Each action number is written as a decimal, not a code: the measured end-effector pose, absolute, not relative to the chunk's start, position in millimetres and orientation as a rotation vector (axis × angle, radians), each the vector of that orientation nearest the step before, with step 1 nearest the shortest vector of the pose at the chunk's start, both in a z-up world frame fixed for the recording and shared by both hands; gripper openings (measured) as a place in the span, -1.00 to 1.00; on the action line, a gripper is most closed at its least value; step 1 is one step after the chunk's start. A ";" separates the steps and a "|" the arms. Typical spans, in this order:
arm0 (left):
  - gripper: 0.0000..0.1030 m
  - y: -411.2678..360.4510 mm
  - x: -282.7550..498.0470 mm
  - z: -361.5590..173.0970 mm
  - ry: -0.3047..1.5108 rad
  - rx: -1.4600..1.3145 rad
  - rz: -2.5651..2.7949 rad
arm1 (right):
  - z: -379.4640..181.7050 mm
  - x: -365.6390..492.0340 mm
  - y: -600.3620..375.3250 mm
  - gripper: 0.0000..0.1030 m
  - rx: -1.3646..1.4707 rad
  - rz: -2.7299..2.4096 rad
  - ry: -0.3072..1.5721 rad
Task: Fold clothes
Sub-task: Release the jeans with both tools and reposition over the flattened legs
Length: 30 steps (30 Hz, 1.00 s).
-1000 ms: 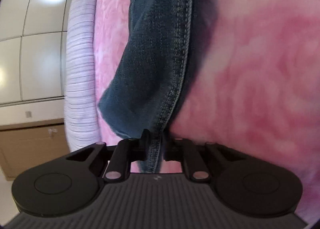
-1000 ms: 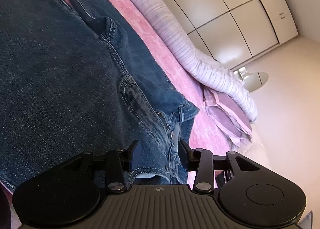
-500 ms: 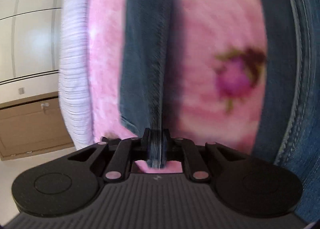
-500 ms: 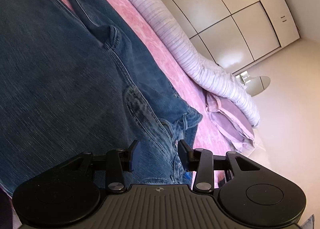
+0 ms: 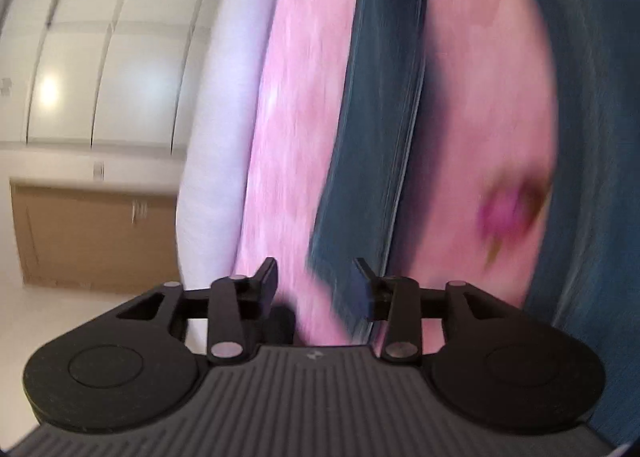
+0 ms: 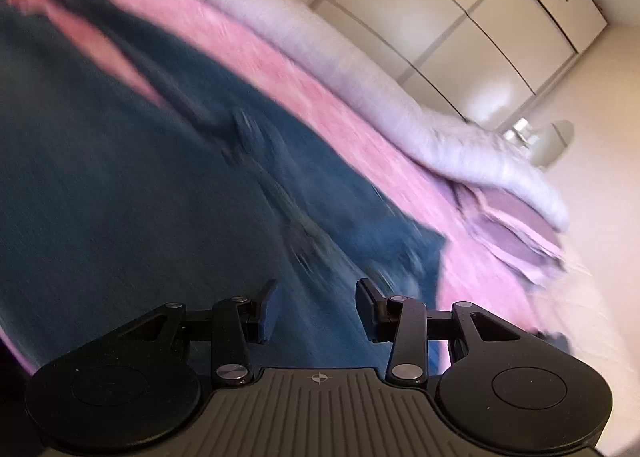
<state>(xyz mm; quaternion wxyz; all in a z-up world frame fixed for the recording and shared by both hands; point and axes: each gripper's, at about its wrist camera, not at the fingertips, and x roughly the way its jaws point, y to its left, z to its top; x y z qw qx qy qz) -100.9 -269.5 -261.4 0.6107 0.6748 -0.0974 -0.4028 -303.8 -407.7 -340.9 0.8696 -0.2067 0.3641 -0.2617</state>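
**Q:** Jeans first — where do they lie in the left wrist view?

**A:** Dark blue denim jeans (image 5: 376, 129) rest on a pink fleecy blanket (image 5: 288, 117). One narrow leg runs lengthways away from the left gripper (image 5: 316, 283), its hem end just ahead of the fingertips and slightly toward the right finger. The jaws are opening, and no cloth is pinched between them. A second band of denim fills the far right edge. Beyond the blanket sits a pale striped duvet (image 5: 216, 145), then cream wardrobe doors (image 5: 100, 57). Everything is motion-blurred.

**Q:** And the right wrist view?

**A:** The right gripper (image 6: 316, 299) has its fingers spread, nothing gripped. It hovers over the broad upper part of the jeans (image 6: 140, 197) — thick, stitched denim, with the waistband corner off to its right. The legs stretch away toward the upper left. A lilac pillow (image 6: 516, 225) lies beyond.

**Q:** Which hand is nearer for the next fold?

**A:** Probably each to its own end: left at the hem, right at the waist.
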 end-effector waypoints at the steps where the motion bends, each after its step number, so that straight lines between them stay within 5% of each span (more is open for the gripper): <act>1: -0.15 -269.9 -112.9 -264.4 -0.278 1.561 -0.989 | -337.6 -290.4 -402.0 -0.21 -0.432 -0.507 0.743; 3: 0.07 -273.2 -128.4 -277.1 -0.376 1.610 -1.058 | -332.3 -261.0 -389.7 -0.21 -0.449 -0.421 0.715; 5: 0.06 -280.0 -133.9 -296.6 -0.460 1.703 -1.064 | -329.7 -230.7 -378.5 -0.21 -0.493 -0.342 0.699; 11: -0.40 -309.2 -127.1 -335.0 -0.612 1.871 -1.023 | -353.6 -147.3 -379.6 -0.21 -0.638 -0.224 0.816; 13: -0.81 -323.5 -116.3 -334.8 -0.548 1.852 -1.001 | -357.9 -127.7 -381.3 -0.21 -0.596 -0.189 0.839; 21: -0.84 -355.7 -91.9 -259.1 -0.097 1.380 -1.110 | -398.5 -76.6 -362.2 -0.21 -0.803 -0.083 0.869; 22: -0.84 -354.2 -90.7 -254.8 -0.082 1.368 -1.125 | -401.5 -73.8 -362.1 -0.27 -0.832 -0.077 0.864; 23: -0.84 -353.2 -89.8 -252.1 -0.079 1.373 -1.143 | -403.0 -71.8 -363.2 -0.90 -0.844 -0.077 0.867; 24: -0.85 -352.3 -88.8 -249.5 -0.078 1.380 -1.161 | -402.0 -72.2 -365.2 -0.99 -0.838 -0.081 0.884; 30: -0.80 -331.1 -107.5 -283.1 -0.143 1.612 -1.218 | -373.3 -129.7 -368.2 -0.99 -0.728 -0.063 0.848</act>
